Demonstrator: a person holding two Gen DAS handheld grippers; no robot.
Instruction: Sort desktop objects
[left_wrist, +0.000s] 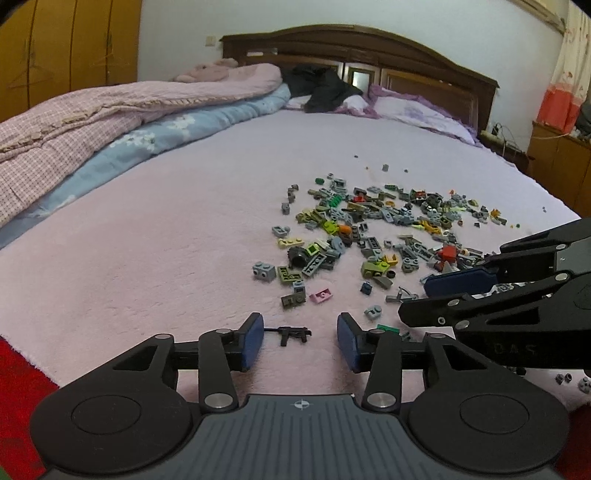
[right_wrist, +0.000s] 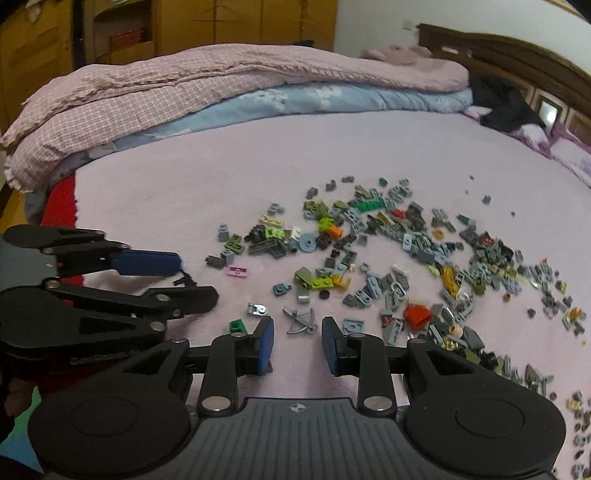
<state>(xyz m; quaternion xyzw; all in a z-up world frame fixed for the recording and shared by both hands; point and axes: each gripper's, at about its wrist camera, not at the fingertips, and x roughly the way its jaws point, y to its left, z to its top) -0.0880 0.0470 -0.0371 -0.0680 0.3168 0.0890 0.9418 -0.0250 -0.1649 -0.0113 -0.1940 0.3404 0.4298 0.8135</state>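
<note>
The left gripper sits low centre in its own view, jaws apart and holding nothing; the toy gun lies flat on the blanket between the pads, close to the left pad and clear of the right. The right gripper is likewise parted and empty, with the grey crossbow on the blanket just ahead of its tips. The step in hand looks like singling out the small weapon pieces from the brick pile, which spreads across the centre right of the left view. To do it well, each gripper should centre its piece between the pads, come down until the tips brush the pile of the blanket, and close slowly, since thin flat parts can tip or sink into soft fabric; the two grippers stand near each other, so one should move at a time. Counted: two grippers, one gun, one crossbow, one pink plate, one red piece; the loose bricks are too many and too small to count.
</note>
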